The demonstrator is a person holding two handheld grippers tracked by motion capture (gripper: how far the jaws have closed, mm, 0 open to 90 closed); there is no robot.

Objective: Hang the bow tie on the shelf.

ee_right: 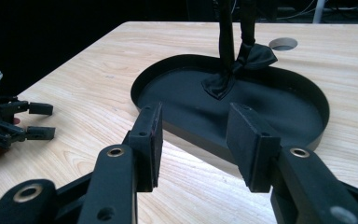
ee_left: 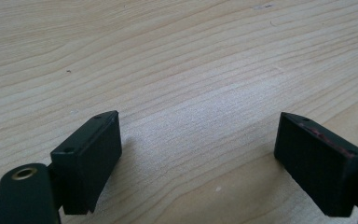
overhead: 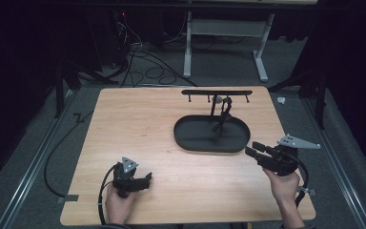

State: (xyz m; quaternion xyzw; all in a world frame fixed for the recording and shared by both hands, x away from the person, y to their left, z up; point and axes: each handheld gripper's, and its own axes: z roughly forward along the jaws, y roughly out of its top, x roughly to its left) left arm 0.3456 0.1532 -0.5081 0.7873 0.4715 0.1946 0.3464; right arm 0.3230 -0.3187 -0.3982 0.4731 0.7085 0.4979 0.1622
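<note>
A black oval tray (overhead: 186, 138) sits right of the table's middle, forming the base of a black stand (overhead: 217, 92) with a hooked crossbar. A black ribbon-like strap (overhead: 223, 117) hangs from the bar down into the tray (ee_right: 307, 93), knotted like a bow (ee_right: 249, 58). My right gripper (overhead: 251, 149) hovers open just off the tray's right rim, its jaws (ee_right: 193, 140) pointing at the tray with nothing between them. My left gripper (overhead: 147, 177) rests open near the front left of the table, its jaws (ee_left: 198, 154) over bare wood.
The wooden table (overhead: 124, 124) has a round hole (ee_right: 283, 44) near its far edge beyond the tray. My left gripper (ee_right: 39, 121) appears far off in the right gripper view. Cables (overhead: 147, 67) and a desk frame (overhead: 224, 43) lie on the floor behind.
</note>
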